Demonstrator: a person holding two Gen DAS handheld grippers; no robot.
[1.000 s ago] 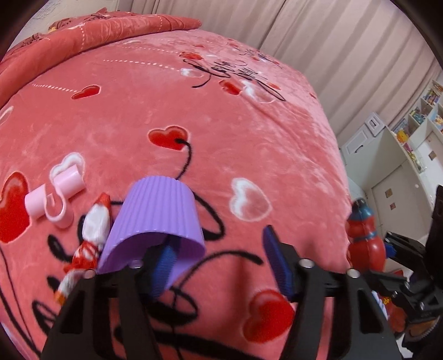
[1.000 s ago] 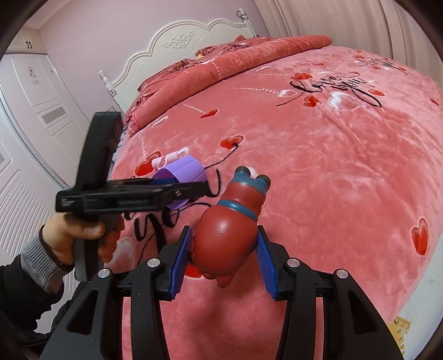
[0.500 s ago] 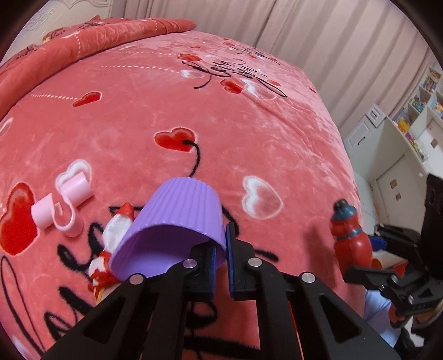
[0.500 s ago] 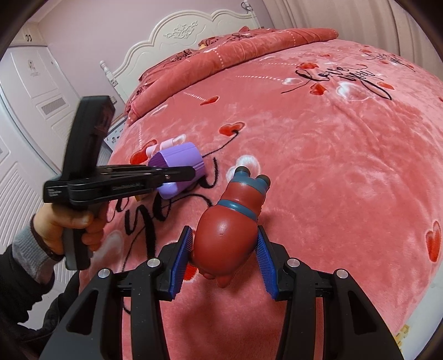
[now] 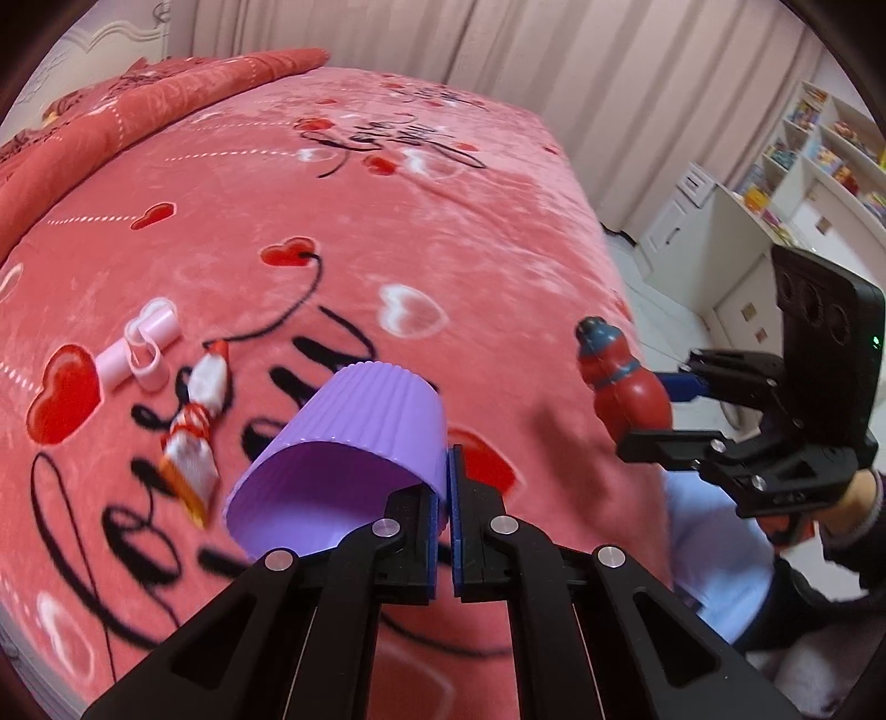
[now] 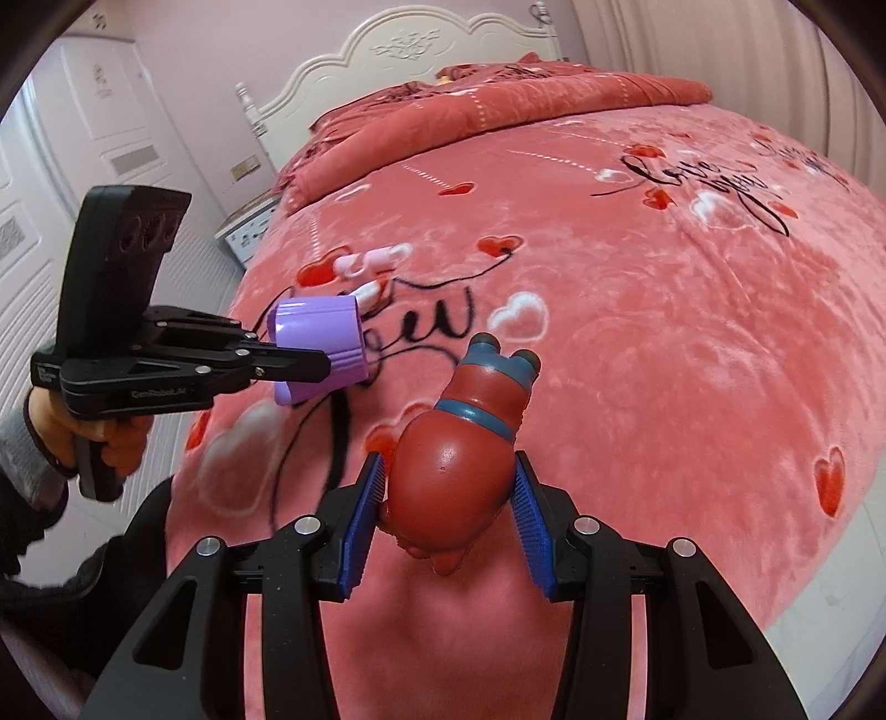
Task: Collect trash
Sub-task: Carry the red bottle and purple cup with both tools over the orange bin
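Observation:
My left gripper (image 5: 447, 498) is shut on the rim of a ribbed purple cup (image 5: 354, 437) and holds it lifted above the bed, mouth towards the camera. It also shows in the right wrist view (image 6: 318, 346). My right gripper (image 6: 448, 498) is shut on a dark red toy figure with blue bands (image 6: 459, 443), held over the bed's near edge; it shows in the left wrist view too (image 5: 620, 382). A red-and-white crumpled wrapper (image 5: 196, 426) and a pink plastic clip (image 5: 138, 349) lie on the bedspread left of the cup.
The pink-red heart bedspread (image 5: 415, 221) covers the bed, with a rolled quilt (image 6: 498, 105) and white headboard (image 6: 443, 50) at its far end. A white desk and shelves (image 5: 775, 183) stand to the right, a nightstand (image 6: 249, 227) beside the bed.
My left gripper closed on the purple cup's rim and lifted it off the bed, pulling back. The right gripper still holds the red toy and drew back slightly.

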